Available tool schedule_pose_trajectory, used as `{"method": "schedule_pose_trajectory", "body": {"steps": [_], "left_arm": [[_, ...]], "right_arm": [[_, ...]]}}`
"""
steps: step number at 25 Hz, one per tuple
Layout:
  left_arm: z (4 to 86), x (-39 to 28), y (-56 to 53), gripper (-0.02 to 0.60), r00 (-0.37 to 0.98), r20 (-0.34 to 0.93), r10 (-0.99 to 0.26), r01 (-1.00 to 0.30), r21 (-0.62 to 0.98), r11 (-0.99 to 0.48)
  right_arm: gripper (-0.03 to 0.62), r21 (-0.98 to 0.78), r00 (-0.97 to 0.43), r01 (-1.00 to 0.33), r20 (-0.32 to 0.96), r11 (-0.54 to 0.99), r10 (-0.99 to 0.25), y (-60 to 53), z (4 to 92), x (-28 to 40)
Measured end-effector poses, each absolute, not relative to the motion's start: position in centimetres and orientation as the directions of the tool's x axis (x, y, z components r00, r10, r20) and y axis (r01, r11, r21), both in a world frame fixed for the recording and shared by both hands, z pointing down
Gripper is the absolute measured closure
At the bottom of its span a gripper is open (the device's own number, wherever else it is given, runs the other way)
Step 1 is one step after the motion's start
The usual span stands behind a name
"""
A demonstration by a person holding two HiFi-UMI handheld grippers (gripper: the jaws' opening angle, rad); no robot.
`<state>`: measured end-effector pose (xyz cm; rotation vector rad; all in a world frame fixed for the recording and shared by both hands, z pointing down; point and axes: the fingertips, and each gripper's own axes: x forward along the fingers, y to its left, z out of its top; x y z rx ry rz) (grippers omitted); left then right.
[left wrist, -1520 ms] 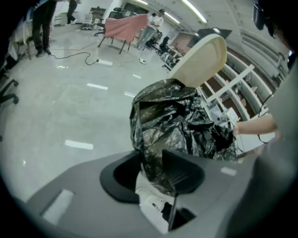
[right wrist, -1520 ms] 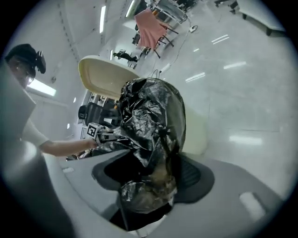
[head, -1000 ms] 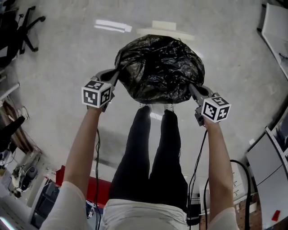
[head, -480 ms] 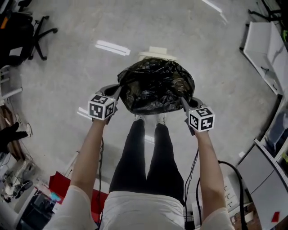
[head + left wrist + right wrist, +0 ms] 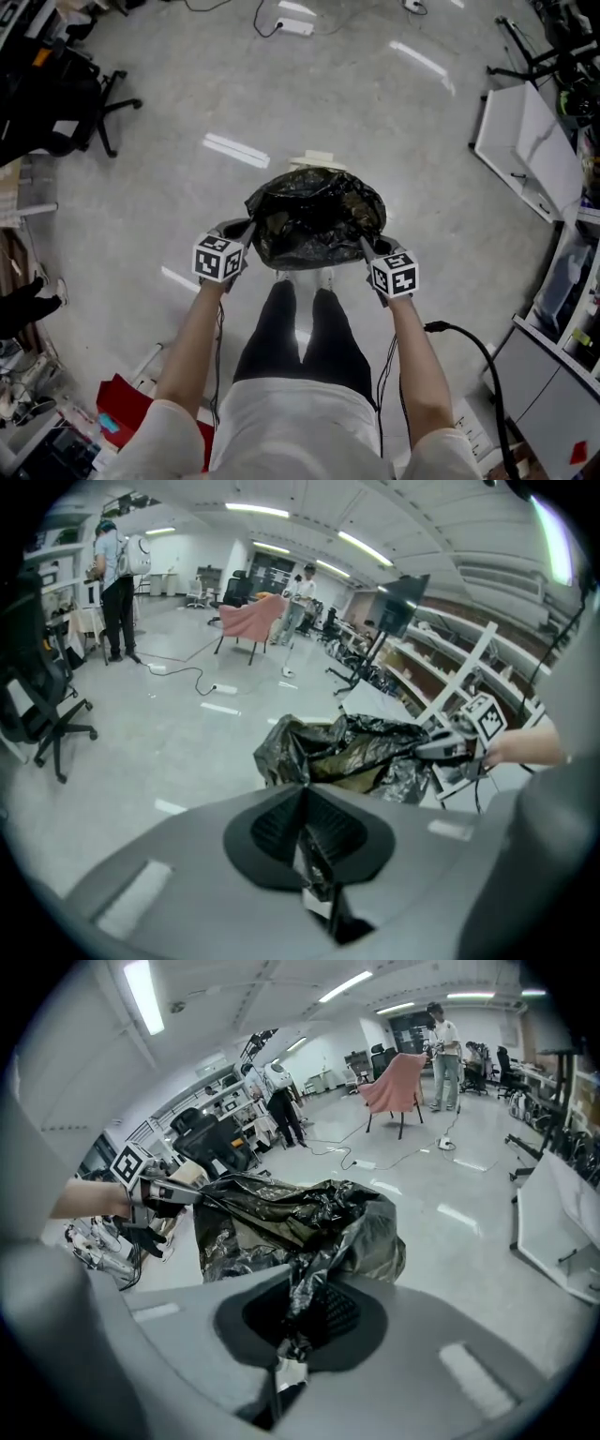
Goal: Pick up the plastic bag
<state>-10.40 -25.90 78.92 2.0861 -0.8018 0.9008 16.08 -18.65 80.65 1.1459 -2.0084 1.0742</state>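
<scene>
A black plastic bag (image 5: 315, 217) hangs in the air in front of the person, stretched between both grippers with its mouth spread open. My left gripper (image 5: 246, 230) is shut on the bag's left rim, and a strip of black film (image 5: 314, 850) is pinched between its jaws. My right gripper (image 5: 364, 244) is shut on the bag's right rim (image 5: 302, 1305). The left gripper view has the bag (image 5: 352, 757) ahead and the right gripper (image 5: 448, 747) beyond it. In the right gripper view the bag (image 5: 281, 1227) is ahead, with the left gripper (image 5: 159, 1190) holding its far side.
The grey floor (image 5: 150, 197) lies below. A black office chair (image 5: 84, 108) stands at far left, a white board (image 5: 520, 145) on a stand at right, cabinets (image 5: 553, 375) at lower right. A cable (image 5: 469, 342) trails by the right arm. Other people (image 5: 117, 583) stand far off.
The bag and both grippers have been lifted higher off the floor and look smaller from the head view. Both grips have stayed closed on the rim.
</scene>
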Motion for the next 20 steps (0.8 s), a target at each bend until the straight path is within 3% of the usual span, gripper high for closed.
{"method": "schedule_pose_trajectory", "body": {"steps": [20], "left_arm": [[57.5, -9.6, -19.4, 0.575, 0.603, 0.696, -0.390, -0.734, 0.291, -0.614]], "right_arm": [[0.592, -0.249, -0.462, -0.873, 0.699, 0.420, -0.546, -14.3, 60.8, 17.7]]}}
